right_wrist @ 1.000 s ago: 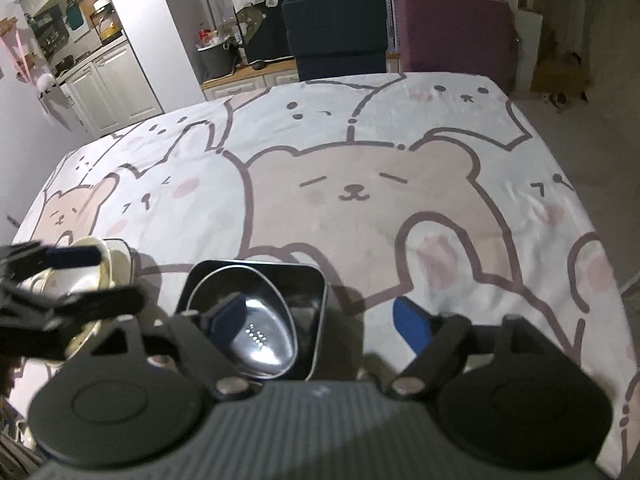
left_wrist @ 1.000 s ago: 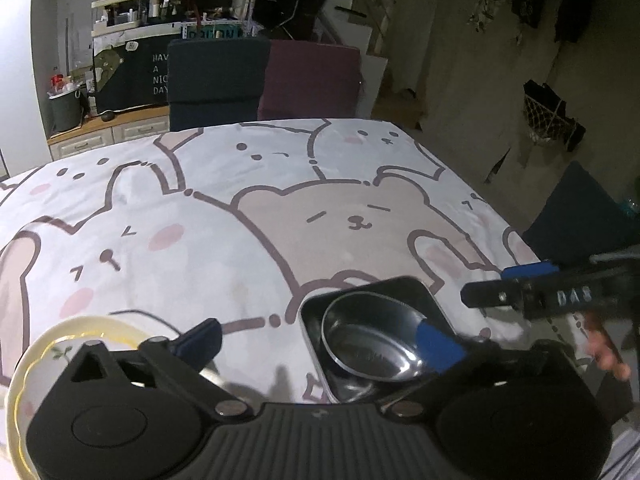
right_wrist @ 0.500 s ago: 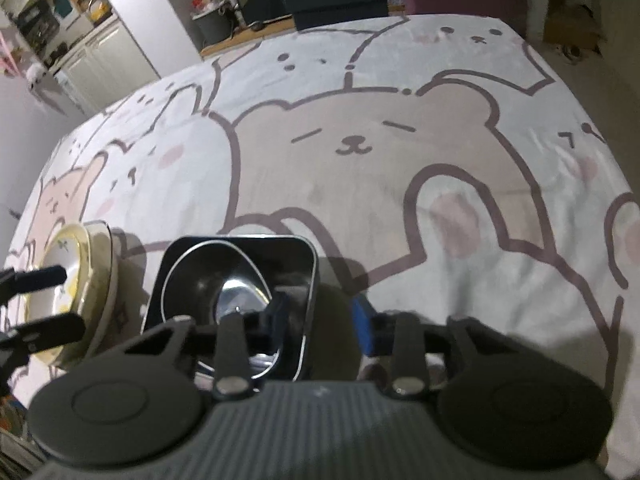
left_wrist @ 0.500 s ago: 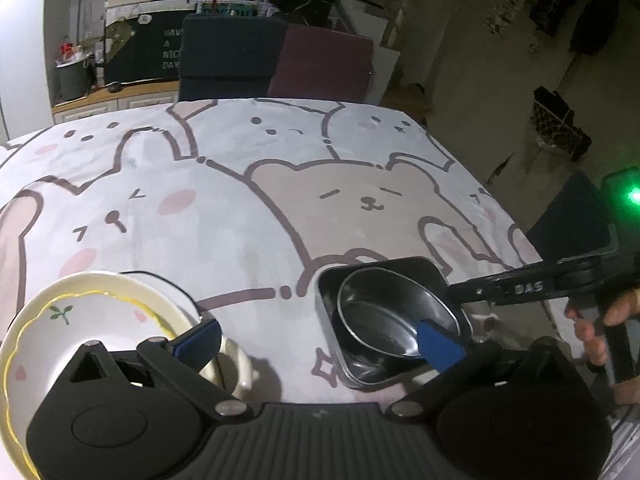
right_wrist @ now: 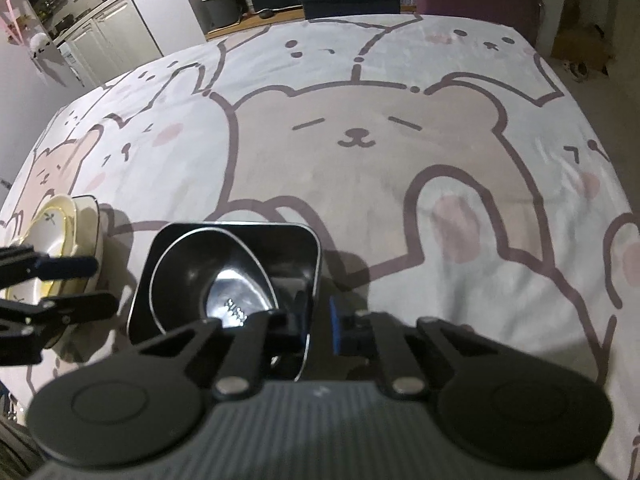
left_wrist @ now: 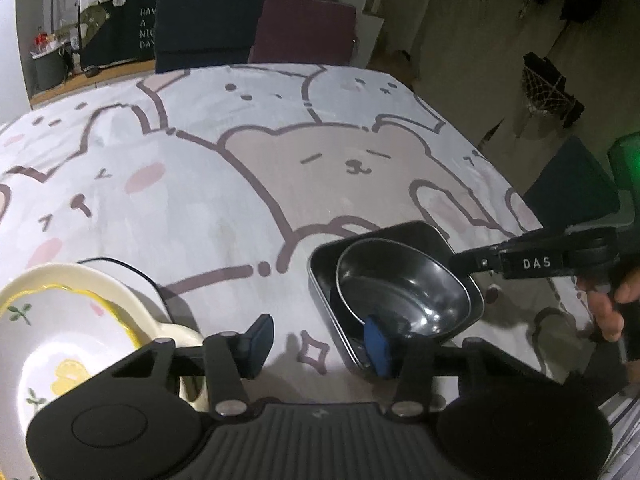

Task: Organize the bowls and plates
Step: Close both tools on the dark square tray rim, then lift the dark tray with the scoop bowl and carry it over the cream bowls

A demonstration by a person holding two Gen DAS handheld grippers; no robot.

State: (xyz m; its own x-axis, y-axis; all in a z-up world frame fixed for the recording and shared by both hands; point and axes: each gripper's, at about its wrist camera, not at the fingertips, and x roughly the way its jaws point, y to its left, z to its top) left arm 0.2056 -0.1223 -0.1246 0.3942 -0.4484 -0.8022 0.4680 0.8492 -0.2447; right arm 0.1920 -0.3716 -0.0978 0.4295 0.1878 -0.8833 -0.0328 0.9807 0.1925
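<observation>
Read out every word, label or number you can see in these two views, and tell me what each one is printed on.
"DAS": white letters on the black right gripper, seen in the left wrist view.
"HAV / A / NIC / DAY": white lettering, cut off by the dark blue chair, on the dark cloth hanging at the back counter.
The items on the back shelves are too small to read.

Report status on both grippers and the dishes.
Left gripper open, just closing, nothing between. Right gripper just closed on wall of black square metal tray; shiny steel bowl inside. Nothing in the way.
</observation>
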